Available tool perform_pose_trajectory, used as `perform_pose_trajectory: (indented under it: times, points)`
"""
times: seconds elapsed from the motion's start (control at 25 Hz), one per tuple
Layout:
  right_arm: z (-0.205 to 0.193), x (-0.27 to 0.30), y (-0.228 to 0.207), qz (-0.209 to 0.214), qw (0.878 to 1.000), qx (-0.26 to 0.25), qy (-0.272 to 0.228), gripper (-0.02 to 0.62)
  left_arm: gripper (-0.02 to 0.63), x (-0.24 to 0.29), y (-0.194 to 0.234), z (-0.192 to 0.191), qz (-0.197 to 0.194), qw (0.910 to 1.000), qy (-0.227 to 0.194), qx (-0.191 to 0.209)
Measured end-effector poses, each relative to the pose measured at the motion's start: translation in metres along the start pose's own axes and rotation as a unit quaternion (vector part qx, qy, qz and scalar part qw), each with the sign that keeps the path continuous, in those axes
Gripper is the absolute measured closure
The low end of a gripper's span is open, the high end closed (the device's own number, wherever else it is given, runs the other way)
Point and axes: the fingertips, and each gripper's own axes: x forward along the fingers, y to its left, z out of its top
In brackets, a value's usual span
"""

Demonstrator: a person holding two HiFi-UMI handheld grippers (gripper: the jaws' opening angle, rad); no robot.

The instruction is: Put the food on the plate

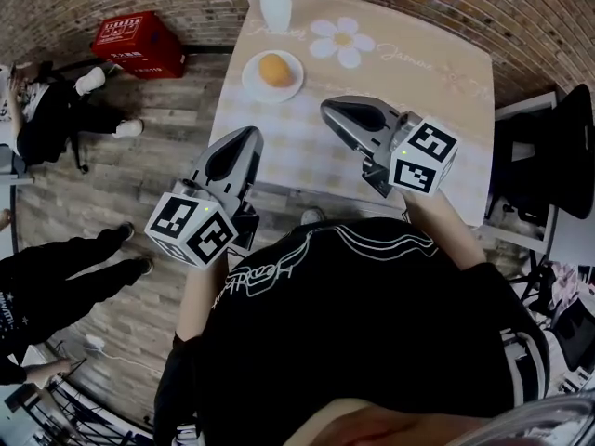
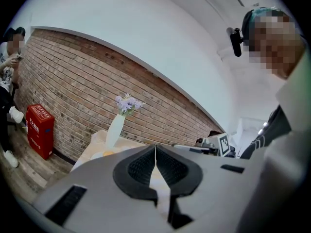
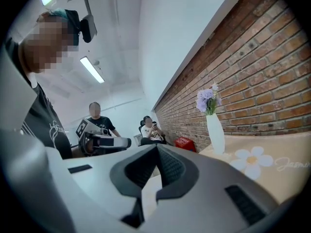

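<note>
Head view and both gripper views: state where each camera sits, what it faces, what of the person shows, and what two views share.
Head view: on the person's head, looking steeply down at the table, food on plate; left gripper, right gripper and torso show.
Left gripper view: on the left gripper, along its shut jaws toward vase and brick wall; torso at right.
Right gripper view: on the right gripper, along its shut jaws toward the vase; torso at left.
Shared: both gripper views show vase and brick wall.
</note>
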Motion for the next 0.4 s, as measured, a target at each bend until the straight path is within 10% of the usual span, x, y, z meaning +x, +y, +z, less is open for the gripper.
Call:
perform_pose_trajectory:
  times: [0.4]
  points:
    - [-0.0056, 0.0017, -0.0069, -0.009, 1.000, 0.004, 0.012, 0.598, 0.598, 0.0090, 0.0021, -0.0020, -0.003, 1.0000, 0.004, 0.004]
